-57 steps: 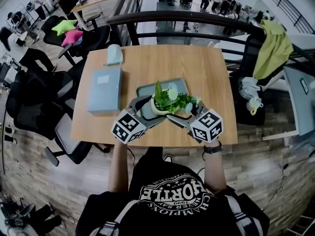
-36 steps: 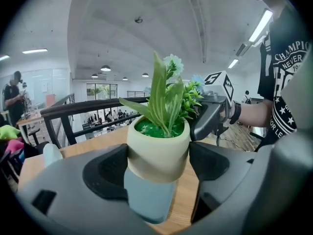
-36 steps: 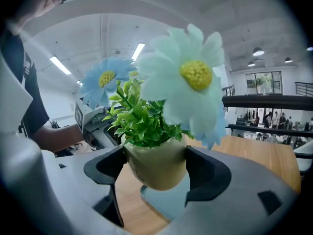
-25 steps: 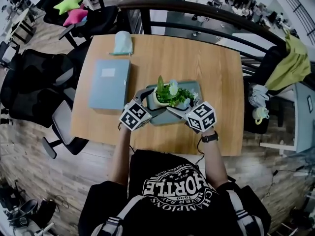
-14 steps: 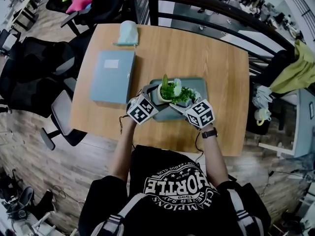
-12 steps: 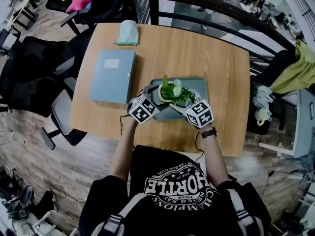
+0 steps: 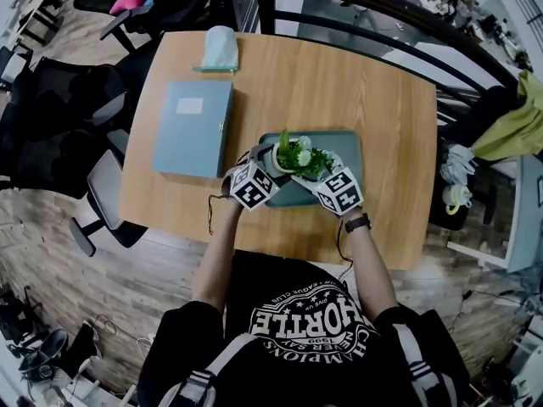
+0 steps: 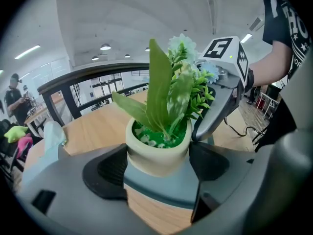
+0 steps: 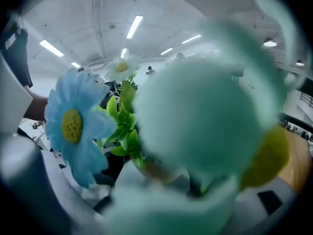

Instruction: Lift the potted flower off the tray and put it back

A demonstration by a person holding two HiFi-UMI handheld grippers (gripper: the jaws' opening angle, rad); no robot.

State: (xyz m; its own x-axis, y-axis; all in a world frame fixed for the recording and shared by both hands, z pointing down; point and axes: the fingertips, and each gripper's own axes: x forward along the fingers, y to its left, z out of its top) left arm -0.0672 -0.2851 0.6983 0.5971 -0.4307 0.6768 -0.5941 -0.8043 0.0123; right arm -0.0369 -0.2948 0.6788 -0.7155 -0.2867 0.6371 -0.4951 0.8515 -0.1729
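The potted flower (image 7: 297,157) has a cream pot, green leaves and pale blue and white blooms. It stands over the middle of the grey-blue tray (image 7: 348,147); I cannot tell whether its base touches the tray. My left gripper (image 7: 270,163) holds it from the left. In the left gripper view the pot (image 8: 157,153) sits between both dark pads (image 8: 106,169), with the tray (image 8: 157,189) right beneath. My right gripper (image 7: 326,173) reaches in from the right, and one finger (image 8: 215,109) lies against the pot's rim. Blurred blooms (image 9: 200,126) fill the right gripper view and hide its jaws.
A blue folder (image 7: 193,127) lies left of the tray on the wooden table (image 7: 390,100). A pale blue cloth (image 7: 219,49) is at the far left corner. A black railing (image 7: 373,7) runs behind the table, and office chairs (image 7: 59,108) stand to its left.
Both grippers and the flower pot have moved away from me, from above the tray's near edge to over its middle, and sit lower.
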